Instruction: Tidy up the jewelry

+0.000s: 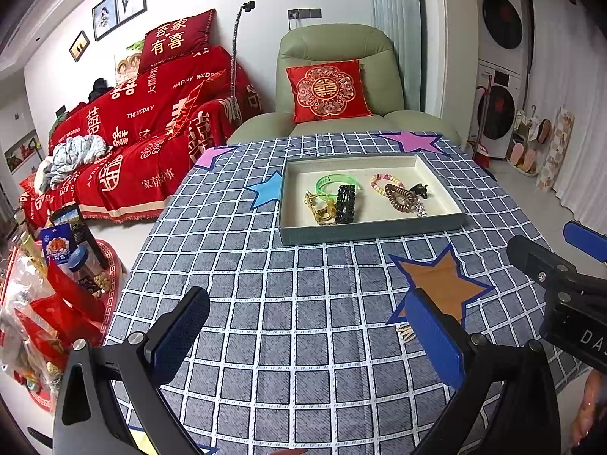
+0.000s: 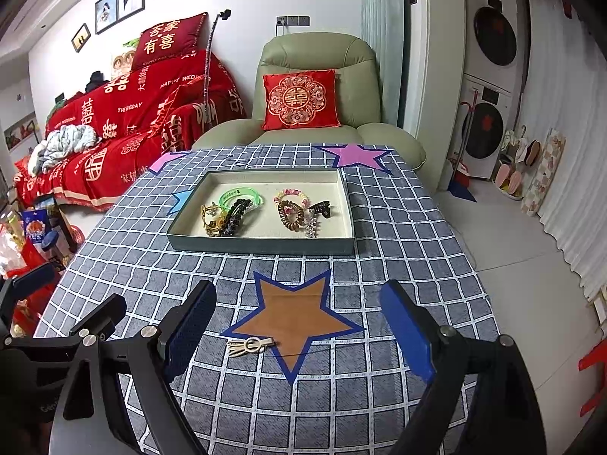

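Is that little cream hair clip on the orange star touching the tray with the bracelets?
Apart. In the right wrist view the cream hair clip lies at the orange star's near edge, with checked tablecloth plainly showing between it and the tray.

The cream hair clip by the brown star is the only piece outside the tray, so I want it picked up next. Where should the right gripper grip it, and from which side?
Probably across the clip's narrow ringed middle, from above with the open right gripper. It lies flat on the tablecloth, long axis left-right, so fingers closing front-to-back span its thin width.
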A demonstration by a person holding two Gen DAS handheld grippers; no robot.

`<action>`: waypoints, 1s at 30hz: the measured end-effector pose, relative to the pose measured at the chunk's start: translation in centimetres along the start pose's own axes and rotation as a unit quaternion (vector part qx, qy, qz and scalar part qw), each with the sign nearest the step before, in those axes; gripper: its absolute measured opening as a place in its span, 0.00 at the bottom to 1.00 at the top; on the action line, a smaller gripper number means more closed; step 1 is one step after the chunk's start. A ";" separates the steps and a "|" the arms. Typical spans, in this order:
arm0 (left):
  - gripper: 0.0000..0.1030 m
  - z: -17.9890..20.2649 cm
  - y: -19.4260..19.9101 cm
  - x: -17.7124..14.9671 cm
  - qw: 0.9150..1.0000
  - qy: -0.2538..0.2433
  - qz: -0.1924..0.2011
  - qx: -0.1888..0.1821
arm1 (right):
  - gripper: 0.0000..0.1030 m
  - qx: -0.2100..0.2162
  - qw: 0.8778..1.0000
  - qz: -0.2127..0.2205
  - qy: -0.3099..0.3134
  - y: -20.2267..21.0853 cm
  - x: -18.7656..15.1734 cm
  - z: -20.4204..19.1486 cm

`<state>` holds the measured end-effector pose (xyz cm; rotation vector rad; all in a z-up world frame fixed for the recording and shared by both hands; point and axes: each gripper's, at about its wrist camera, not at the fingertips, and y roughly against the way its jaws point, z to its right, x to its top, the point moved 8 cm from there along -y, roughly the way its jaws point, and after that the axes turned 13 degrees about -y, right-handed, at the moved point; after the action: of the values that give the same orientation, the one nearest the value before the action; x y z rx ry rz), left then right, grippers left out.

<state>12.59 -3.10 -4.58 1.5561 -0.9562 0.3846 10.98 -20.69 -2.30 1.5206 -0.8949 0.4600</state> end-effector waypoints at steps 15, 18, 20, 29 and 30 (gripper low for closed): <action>1.00 0.2 0.2 0.2 1.000 0.000 0.000 0.000 | 0.88 0.002 1.000 0.001 0.000 0.3 0.3 0.0; 1.00 0.3 0.3 0.3 1.000 0.000 0.001 0.000 | 0.88 0.001 1.000 0.003 0.000 0.5 0.4 -0.1; 1.00 0.3 0.3 0.3 1.000 0.000 0.001 0.000 | 0.88 0.002 1.000 0.002 -0.001 0.6 0.5 -0.1; 1.00 0.3 0.3 0.3 1.000 0.000 0.001 0.000 | 0.88 0.001 1.000 0.003 0.000 0.5 0.3 0.0; 1.00 0.3 0.3 0.3 1.000 0.000 0.001 0.001 | 0.88 0.001 1.000 0.003 0.000 0.5 0.4 0.0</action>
<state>12.47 -3.51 -4.26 1.5571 -0.9579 0.3863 10.83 -20.73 -1.67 1.5210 -0.8996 0.4655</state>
